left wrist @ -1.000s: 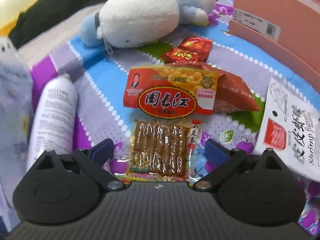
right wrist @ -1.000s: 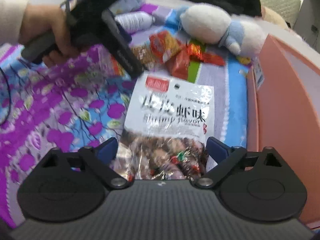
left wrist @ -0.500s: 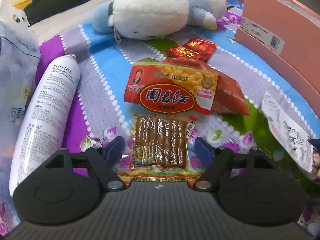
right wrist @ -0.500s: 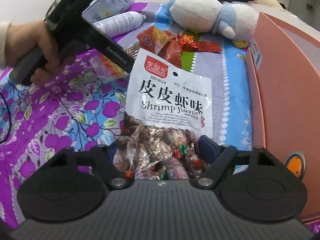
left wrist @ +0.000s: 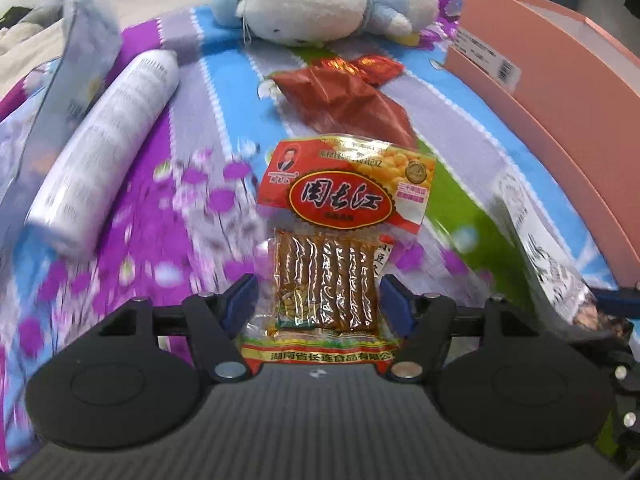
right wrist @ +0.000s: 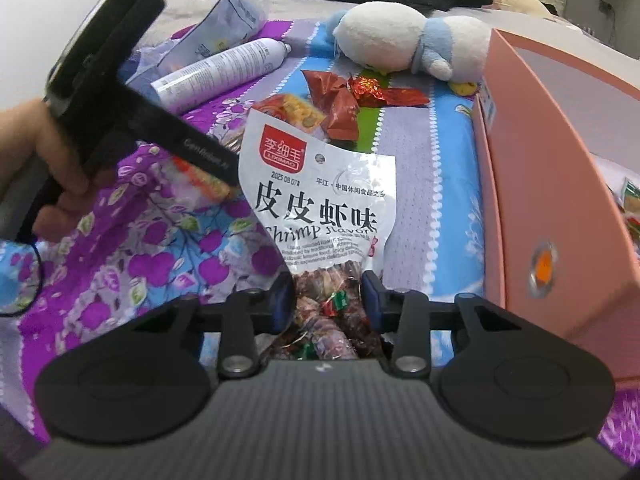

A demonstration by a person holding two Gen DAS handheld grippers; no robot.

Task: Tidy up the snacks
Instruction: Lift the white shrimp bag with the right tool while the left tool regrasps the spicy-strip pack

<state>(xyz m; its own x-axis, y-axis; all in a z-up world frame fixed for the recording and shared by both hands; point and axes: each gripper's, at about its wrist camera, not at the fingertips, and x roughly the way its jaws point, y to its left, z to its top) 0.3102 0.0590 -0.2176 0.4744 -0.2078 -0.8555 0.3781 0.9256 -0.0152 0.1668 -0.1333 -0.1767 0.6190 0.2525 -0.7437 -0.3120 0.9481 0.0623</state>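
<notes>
The left tongs (left wrist: 318,306) are pinching the bean-stick packet (left wrist: 332,248), lifting it off the bed; the right tongs (right wrist: 327,300) are pinching the shrimp-flavor bag (right wrist: 320,200) upright, probably both heading into the pink box (right wrist: 560,208) alongside.

Both wrist views look low and close across the bedspread (left wrist: 208,128), sharing the plush toy (right wrist: 404,36).

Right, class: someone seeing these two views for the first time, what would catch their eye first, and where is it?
Probably the white shrimp-flavor bag, lifted and pinched at its lower end by the right gripper beside the pink box. Next, the red tofu-strip packet held by the left gripper, with the white plush toy lying behind on the bright purple bedspread.
</notes>
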